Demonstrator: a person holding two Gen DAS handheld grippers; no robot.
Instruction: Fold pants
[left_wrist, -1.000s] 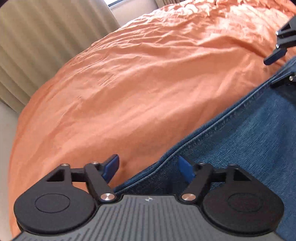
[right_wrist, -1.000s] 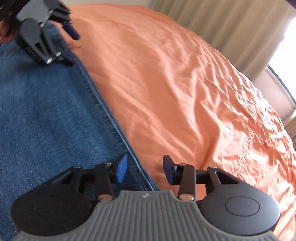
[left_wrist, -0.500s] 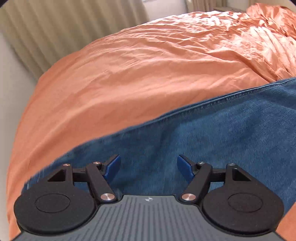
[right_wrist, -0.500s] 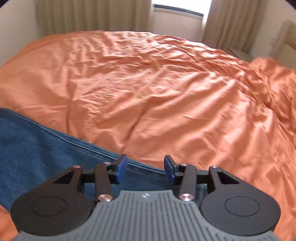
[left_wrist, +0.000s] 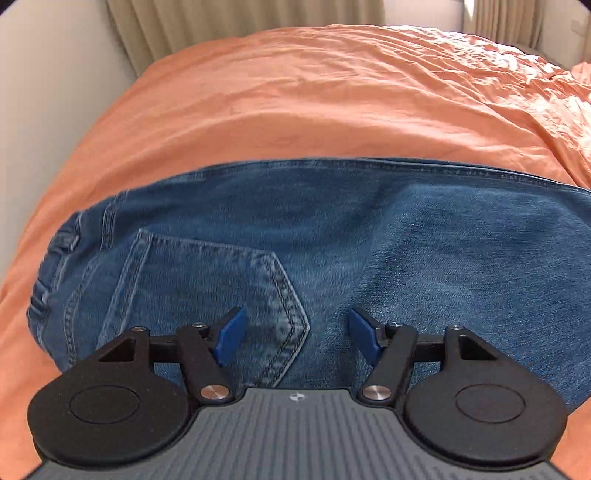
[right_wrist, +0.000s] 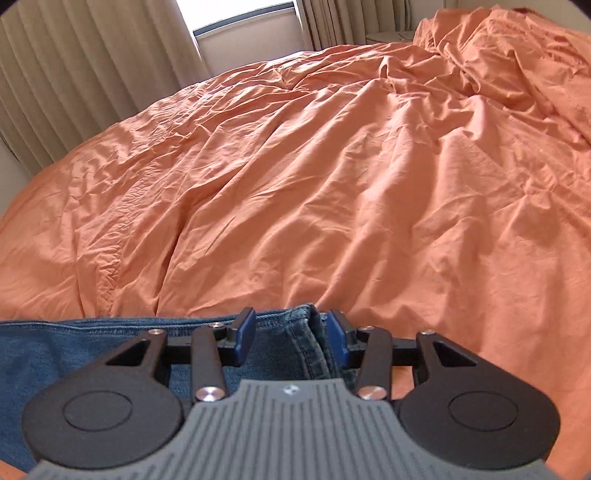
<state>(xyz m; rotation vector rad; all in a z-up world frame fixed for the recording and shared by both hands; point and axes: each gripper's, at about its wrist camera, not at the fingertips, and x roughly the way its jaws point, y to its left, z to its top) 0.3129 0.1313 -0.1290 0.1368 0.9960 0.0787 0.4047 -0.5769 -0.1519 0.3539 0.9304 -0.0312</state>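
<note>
— What colours fill the bed?
— A plain orange bedspread (right_wrist: 332, 177), unpatterned, paler where light falls at the far right. Across the near side lie blue denim pants (left_wrist: 369, 229), faded lighter in patches, with darker stitched seams outlining a back pocket (left_wrist: 207, 288).

— And the tools?
— Both the left gripper (left_wrist: 293, 334) and right gripper (right_wrist: 290, 334) are black with blue fingertips, on grey ribbed bodies. Beige pleated curtains (right_wrist: 92, 70) hang far left.

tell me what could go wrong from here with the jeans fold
The right tongs are open around the hem end of the jeans; closing there may catch one layer only. The left tongs sit open over the back pocket, not an edge. The orange duvet is wrinkled, so folds could skew.
</note>
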